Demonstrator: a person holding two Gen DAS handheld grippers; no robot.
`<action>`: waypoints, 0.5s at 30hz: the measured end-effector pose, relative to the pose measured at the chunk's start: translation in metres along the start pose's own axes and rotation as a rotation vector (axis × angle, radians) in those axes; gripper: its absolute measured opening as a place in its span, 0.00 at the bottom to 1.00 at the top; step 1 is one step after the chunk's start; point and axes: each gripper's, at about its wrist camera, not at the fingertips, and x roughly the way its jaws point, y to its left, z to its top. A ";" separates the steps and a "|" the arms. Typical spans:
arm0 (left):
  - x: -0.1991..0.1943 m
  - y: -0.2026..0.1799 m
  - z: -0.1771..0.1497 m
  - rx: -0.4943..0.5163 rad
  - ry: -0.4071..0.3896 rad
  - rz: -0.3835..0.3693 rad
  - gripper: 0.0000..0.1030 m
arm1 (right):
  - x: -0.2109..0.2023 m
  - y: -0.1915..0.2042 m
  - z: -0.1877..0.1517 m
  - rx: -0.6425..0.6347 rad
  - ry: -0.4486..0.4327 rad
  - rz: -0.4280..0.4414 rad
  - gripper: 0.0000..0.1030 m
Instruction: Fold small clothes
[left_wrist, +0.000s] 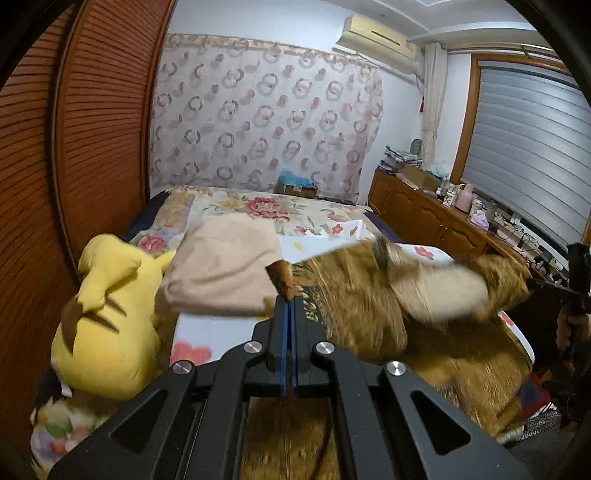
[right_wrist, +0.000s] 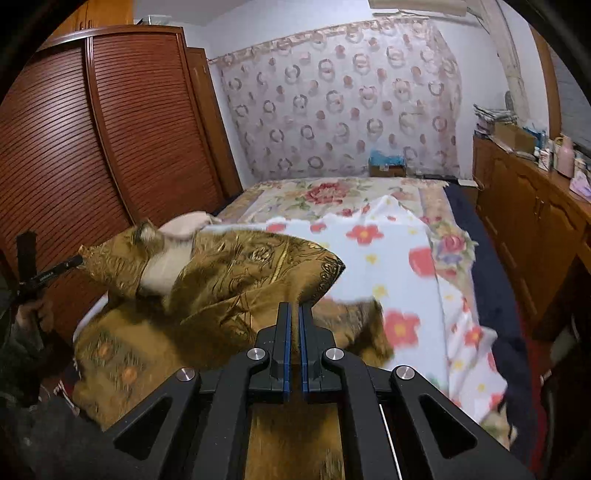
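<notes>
Clamping a corner of the golden-brown garment (left_wrist: 354, 295), the left gripper (left_wrist: 289, 301) is seen at lower centre of the left wrist view, blue pads pressed together w/ a brown tip of cloth poking up above them. In the right wrist view the right gripper (right_wrist: 294, 306) is shut on the same garment's edge, fabric seen btwn the pads. The garment is held up over the bed, blurred, a pale lining shown at its middle; its lower part is draped toward the frame bottom. Behind it, a white flowered sheet (right_wrist: 399, 266) is spread on the bed. At left of the left wrist view a yellow plush toy (left_wrist: 110, 325) is seen, a folded beige cloth (left_wrist: 225, 266) just beside it. Farther back: a ringed curtain (left_wrist: 266, 122) at centre, a slatted wardrobe (right_wrist: 74, 147) at left, a wooden cabinet (right_wrist: 524, 206) at right.
</notes>
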 end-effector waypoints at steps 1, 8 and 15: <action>-0.006 0.002 -0.005 -0.006 0.005 -0.003 0.01 | -0.008 -0.001 -0.006 0.009 0.009 0.003 0.03; -0.037 -0.005 -0.035 0.006 0.048 0.021 0.02 | -0.052 -0.004 -0.038 0.072 0.046 0.034 0.03; -0.038 -0.006 -0.029 0.038 0.068 0.059 0.39 | -0.051 0.011 -0.031 0.003 0.101 -0.007 0.04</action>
